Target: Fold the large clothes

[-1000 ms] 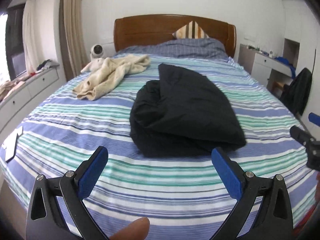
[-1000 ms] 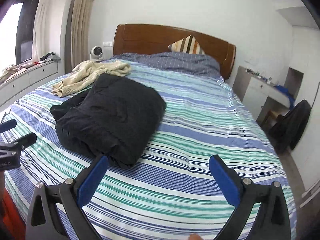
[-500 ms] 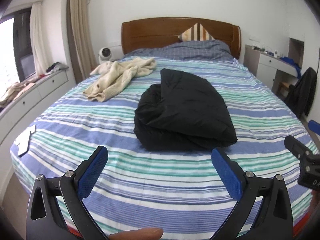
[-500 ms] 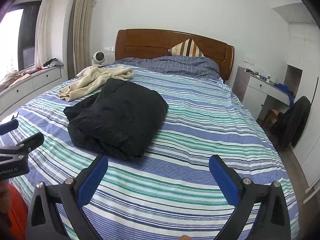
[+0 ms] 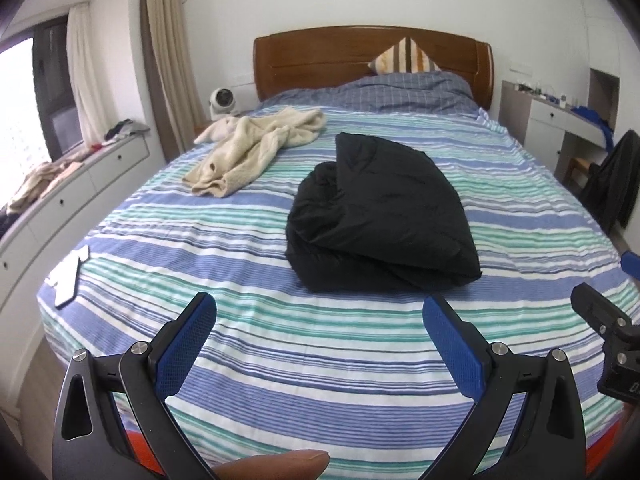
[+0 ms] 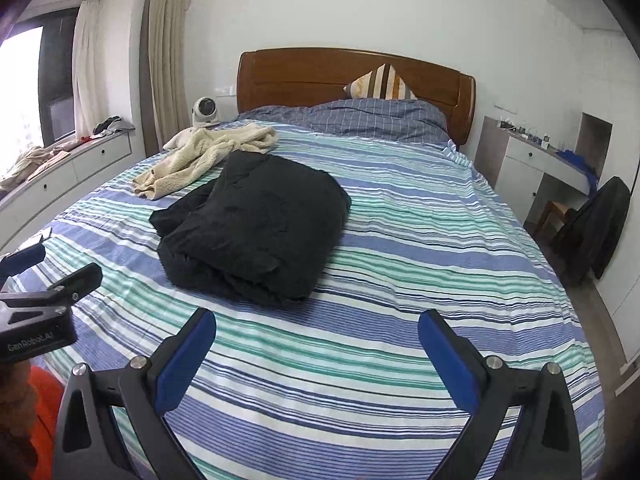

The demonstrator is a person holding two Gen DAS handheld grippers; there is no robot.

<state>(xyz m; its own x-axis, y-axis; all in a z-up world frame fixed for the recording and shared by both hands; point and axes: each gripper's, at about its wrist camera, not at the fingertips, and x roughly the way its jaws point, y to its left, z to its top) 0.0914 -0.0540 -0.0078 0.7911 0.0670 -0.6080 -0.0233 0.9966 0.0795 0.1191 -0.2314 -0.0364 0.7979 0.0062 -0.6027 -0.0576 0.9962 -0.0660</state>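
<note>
A black garment (image 5: 380, 216) lies folded into a thick bundle in the middle of the striped bed (image 5: 240, 340); it also shows in the right wrist view (image 6: 256, 232). A cream fleece garment (image 5: 256, 148) lies crumpled at the far left of the bed, also in the right wrist view (image 6: 204, 156). My left gripper (image 5: 320, 320) is open and empty, held over the foot of the bed, short of the black bundle. My right gripper (image 6: 316, 336) is open and empty, also over the foot of the bed, to the right of the bundle.
A wooden headboard (image 5: 360, 56) with pillows stands at the far end. A white drawer unit (image 5: 60, 200) with clothes runs along the left. A desk (image 6: 532, 160) and a chair with a dark coat (image 6: 600, 224) stand on the right. A small fan (image 5: 222, 102) sits beside the headboard.
Both grippers have drawn back and risen away from the black bundle, so more of the bed and room shows. Both stay open. The garments have not moved.
</note>
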